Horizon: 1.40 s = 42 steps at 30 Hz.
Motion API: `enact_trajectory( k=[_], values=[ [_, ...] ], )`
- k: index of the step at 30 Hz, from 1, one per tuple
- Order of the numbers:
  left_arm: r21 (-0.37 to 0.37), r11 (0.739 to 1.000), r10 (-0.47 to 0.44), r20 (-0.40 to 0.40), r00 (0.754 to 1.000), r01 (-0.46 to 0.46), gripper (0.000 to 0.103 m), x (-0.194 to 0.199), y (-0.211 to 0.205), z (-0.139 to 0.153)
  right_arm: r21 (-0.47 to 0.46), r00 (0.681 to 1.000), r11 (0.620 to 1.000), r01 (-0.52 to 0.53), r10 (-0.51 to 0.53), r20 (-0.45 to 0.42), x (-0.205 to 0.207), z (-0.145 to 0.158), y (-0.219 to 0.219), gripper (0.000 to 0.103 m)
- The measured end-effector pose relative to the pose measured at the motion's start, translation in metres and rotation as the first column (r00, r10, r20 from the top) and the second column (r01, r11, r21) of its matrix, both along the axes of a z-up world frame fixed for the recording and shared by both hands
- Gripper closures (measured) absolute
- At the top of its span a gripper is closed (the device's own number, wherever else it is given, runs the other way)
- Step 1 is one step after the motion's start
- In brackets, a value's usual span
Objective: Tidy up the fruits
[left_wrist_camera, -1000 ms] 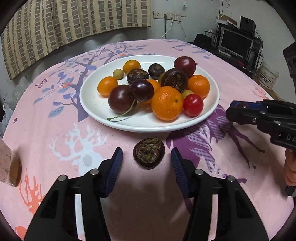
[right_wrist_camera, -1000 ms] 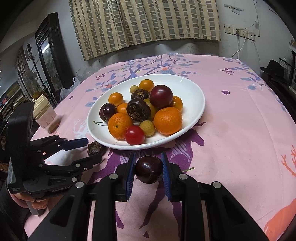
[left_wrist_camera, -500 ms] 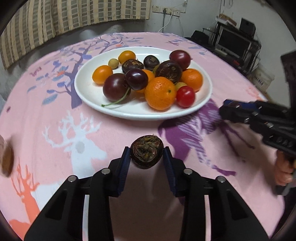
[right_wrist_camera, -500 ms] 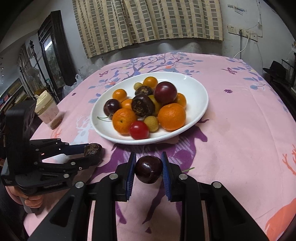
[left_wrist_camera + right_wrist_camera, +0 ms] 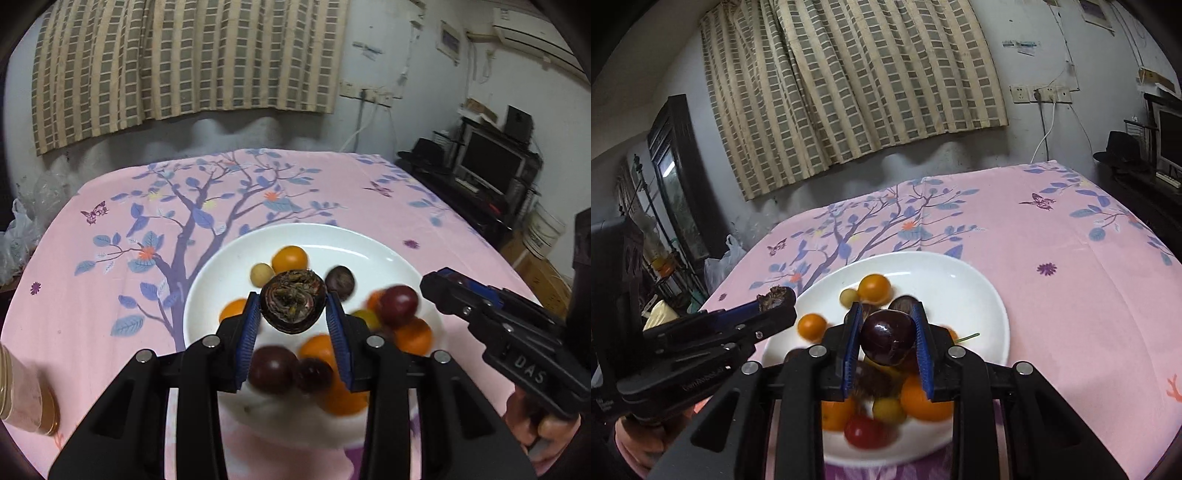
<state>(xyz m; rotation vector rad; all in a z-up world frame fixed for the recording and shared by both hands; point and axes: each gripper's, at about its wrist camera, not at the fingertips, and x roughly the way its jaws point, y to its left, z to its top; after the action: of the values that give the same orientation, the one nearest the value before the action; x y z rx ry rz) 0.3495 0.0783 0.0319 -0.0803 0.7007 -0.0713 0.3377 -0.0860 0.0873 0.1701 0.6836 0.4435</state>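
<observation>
My left gripper is shut on a dark wrinkled fruit and holds it in the air over the near part of the white plate. My right gripper is shut on a shiny dark purple plum, also raised over the plate. The plate holds several oranges, plums, small yellow fruits and a red tomato. The left gripper also shows in the right wrist view, the right gripper in the left wrist view.
The pink tablecloth with a tree print covers the round table. A jar with a gold lid stands at the table's left edge. A TV stand and a bucket sit beyond the right edge.
Both grippers have lifted and moved forward over the plate with their fruits. The left gripper closed on the wrinkled fruit a second ago and picked it up off the cloth.
</observation>
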Motion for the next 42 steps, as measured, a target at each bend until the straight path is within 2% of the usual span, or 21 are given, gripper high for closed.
enact_trajectory(
  k=[2, 3, 4, 5, 6, 9, 11, 12, 14, 18, 24, 30, 33, 35, 37, 42],
  values=[
    [-0.011, 1.0, 0.012, -0.025, 1.0, -0.012, 0.067, 0.012, 0.004, -0.004, 0.004, 1.0, 1.0, -0.004, 0.004, -0.01, 0.012, -0.005, 0.005, 0.075],
    [-0.007, 1.0, 0.018, -0.034, 0.999, -0.018, 0.064, 0.016, 0.005, -0.006, 0.007, 1.0, 1.0, -0.004, 0.004, -0.013, 0.017, -0.007, 0.007, 0.075],
    [0.014, 0.999, 0.04, -0.032, 0.999, -0.04, 0.055, 0.018, 0.006, -0.008, 0.008, 1.0, 1.0, -0.001, 0.001, -0.016, 0.02, -0.007, 0.008, 0.062],
    [0.035, 0.998, 0.061, -0.024, 0.998, -0.06, 0.03, 0.017, 0.007, -0.009, 0.007, 1.0, 1.0, 0.006, -0.005, -0.021, 0.021, -0.008, 0.008, 0.044],
    [0.066, 0.992, 0.105, 0.004, 0.994, -0.105, 0.017, 0.013, 0.008, -0.007, 0.012, 1.0, 1.0, 0.024, -0.024, -0.012, 0.019, -0.007, 0.005, 0.04],
    [0.074, 0.988, 0.132, 0.047, 0.99, -0.135, 0.01, 0.004, 0.013, -0.001, -0.004, 1.0, 1.0, 0.018, -0.018, 0.002, 0.011, 0.001, 0.003, 0.031],
    [0.059, 0.988, 0.141, 0.053, 0.989, -0.144, 0.01, -0.003, 0.016, 0.006, -0.006, 1.0, 1.0, 0.022, -0.022, 0.013, 0.003, 0.006, -0.002, 0.019],
    [0.058, 0.987, 0.145, 0.062, 0.987, -0.149, 0.007, -0.008, 0.016, 0.009, -0.011, 0.999, 1.0, 0.027, -0.027, 0.025, -0.004, 0.01, -0.005, 0.016],
    [0.072, 0.985, 0.149, 0.082, 0.986, -0.155, 0.006, -0.021, 0.015, 0.015, -0.037, 0.999, 0.999, 0.033, -0.031, 0.035, -0.016, 0.014, -0.011, 0.003],
    [0.091, 0.984, 0.145, 0.078, 0.986, -0.152, 0.005, -0.047, 0.011, 0.02, -0.144, 0.999, 0.99, 0.012, -0.007, 0.036, -0.05, 0.014, -0.022, 0.003],
    [0.146, 0.98, 0.124, 0.068, 0.99, -0.133, 0.005, -0.117, 0.012, 0.001, -0.247, 0.999, 0.969, -0.034, 0.041, 0.022, -0.106, 0.0, -0.039, 0.003],
    [0.101, 0.985, 0.134, 0.055, 0.989, -0.139, 0.005, -0.171, 0.03, -0.011, -0.338, 0.995, 0.941, -0.023, 0.052, 0.079, -0.146, -0.005, -0.047, 0.003],
    [0.063, 0.985, 0.16, 0.028, 0.987, -0.162, 0.005, -0.184, 0.039, -0.02, -0.358, 0.996, 0.933, -0.031, 0.058, 0.063, -0.155, -0.01, -0.049, 0.003],
    [0.045, 0.985, 0.165, 0.005, 0.986, -0.165, 0.005, -0.188, 0.043, -0.022, -0.337, 0.996, 0.941, -0.025, 0.051, 0.069, -0.158, -0.008, -0.055, 0.003],
    [0.03, 0.984, 0.173, 0.018, 0.985, -0.174, 0.005, -0.191, 0.046, -0.021, -0.31, 0.996, 0.951, -0.001, 0.028, 0.083, -0.161, -0.005, -0.063, 0.003],
    [0.059, 0.983, 0.172, 0.012, 0.985, -0.173, 0.005, -0.19, 0.042, -0.023, -0.314, 0.998, 0.949, -0.013, 0.032, 0.054, -0.157, -0.007, -0.062, 0.003]
  ],
)
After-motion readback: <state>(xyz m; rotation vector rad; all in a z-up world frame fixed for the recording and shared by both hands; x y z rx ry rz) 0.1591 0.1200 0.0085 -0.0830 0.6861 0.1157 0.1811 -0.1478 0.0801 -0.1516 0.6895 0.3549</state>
